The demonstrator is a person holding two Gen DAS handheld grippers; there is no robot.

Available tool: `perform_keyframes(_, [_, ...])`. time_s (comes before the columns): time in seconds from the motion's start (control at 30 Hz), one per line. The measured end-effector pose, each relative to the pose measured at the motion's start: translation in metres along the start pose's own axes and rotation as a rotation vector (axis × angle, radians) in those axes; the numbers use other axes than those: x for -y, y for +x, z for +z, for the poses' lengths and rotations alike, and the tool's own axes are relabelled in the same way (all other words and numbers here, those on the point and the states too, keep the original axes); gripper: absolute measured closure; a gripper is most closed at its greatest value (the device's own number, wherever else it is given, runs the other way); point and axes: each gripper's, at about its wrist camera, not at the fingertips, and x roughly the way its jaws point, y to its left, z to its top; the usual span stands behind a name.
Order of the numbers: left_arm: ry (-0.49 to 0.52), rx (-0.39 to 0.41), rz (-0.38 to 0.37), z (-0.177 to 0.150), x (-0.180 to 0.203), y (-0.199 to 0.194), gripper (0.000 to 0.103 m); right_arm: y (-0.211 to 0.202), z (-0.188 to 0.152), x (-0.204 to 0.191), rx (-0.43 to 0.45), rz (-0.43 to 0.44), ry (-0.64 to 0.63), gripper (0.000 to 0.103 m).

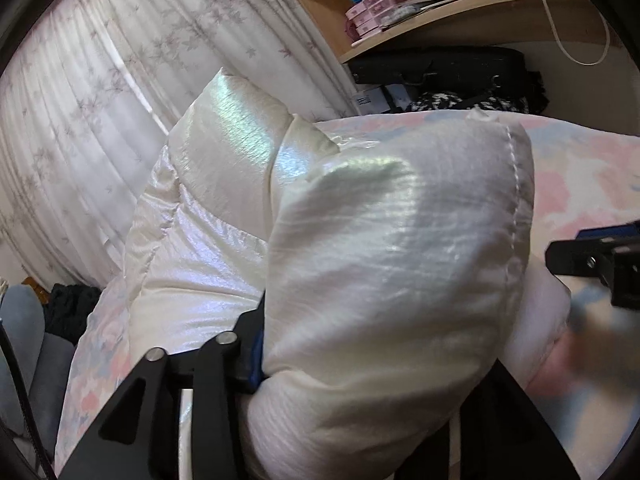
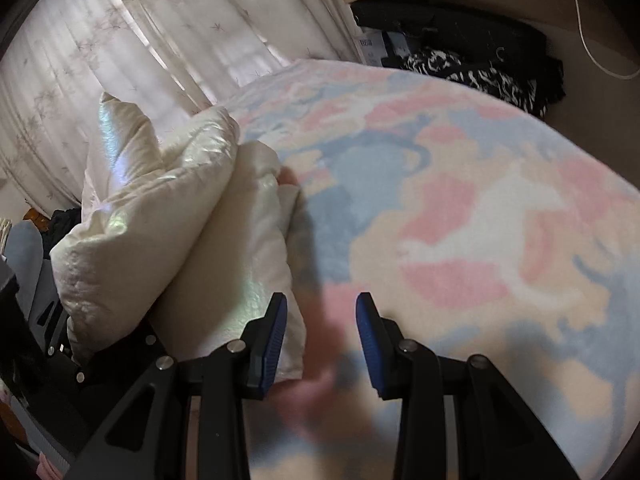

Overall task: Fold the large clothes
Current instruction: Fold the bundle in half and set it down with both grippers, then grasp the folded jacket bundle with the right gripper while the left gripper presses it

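Note:
A shiny cream puffer jacket (image 1: 380, 248) lies bunched on a bed with a pink, blue and cream blanket (image 2: 460, 208). In the left wrist view it fills the middle; my left gripper (image 1: 360, 364) is shut on a thick fold of it, with only the left finger (image 1: 252, 344) showing. In the right wrist view the jacket (image 2: 160, 216) is piled at the left. My right gripper (image 2: 322, 340) is open and empty over the blanket, its left finger (image 2: 274, 340) against the jacket's edge. The right gripper also shows at the right edge of the left wrist view (image 1: 600, 256).
White patterned curtains (image 1: 100, 100) hang behind the bed. A wooden desk shelf (image 1: 460, 12) with pink boxes and a white cable is at the back right. Black bags (image 2: 460, 32) and dark clothes sit under it. Grey clothing (image 1: 24, 320) lies at the left.

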Motion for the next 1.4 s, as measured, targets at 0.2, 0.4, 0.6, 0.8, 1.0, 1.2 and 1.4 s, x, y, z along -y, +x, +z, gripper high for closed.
perform_keyframes(0.2, [-0.054,0.011,-0.125,0.016,-0.021,-0.017,0.038,-0.001,0.004,0.006,0.002,-0.008,-0.004,0.067])
perform_keyframes(0.4, [-0.149,0.014,-0.287,0.023,-0.064,-0.036,0.02,-0.011,0.012,0.001,0.016,-0.003,-0.015,0.054])
perform_keyframes(0.6, [-0.236,0.033,-0.384,0.018,-0.096,-0.074,0.019,-0.035,0.024,-0.014,0.043,0.025,-0.036,0.052])
perform_keyframes(0.8, [-0.319,0.047,-0.339,0.018,-0.148,-0.089,0.019,-0.066,0.045,-0.039,0.094,0.078,-0.083,0.033])
perform_keyframes(1.0, [-0.413,-0.002,-0.267,0.019,-0.205,-0.072,0.019,-0.076,0.069,-0.073,0.108,0.143,-0.164,0.026])
perform_keyframes(1.2, [-0.556,-0.084,-0.271,0.012,-0.254,-0.035,0.019,-0.059,0.099,-0.108,0.068,0.191,-0.232,0.024])
perform_keyframes(1.4, [-0.603,-0.122,-0.264,0.014,-0.275,-0.003,0.019,-0.038,0.121,-0.138,0.041,0.218,-0.289,0.015])
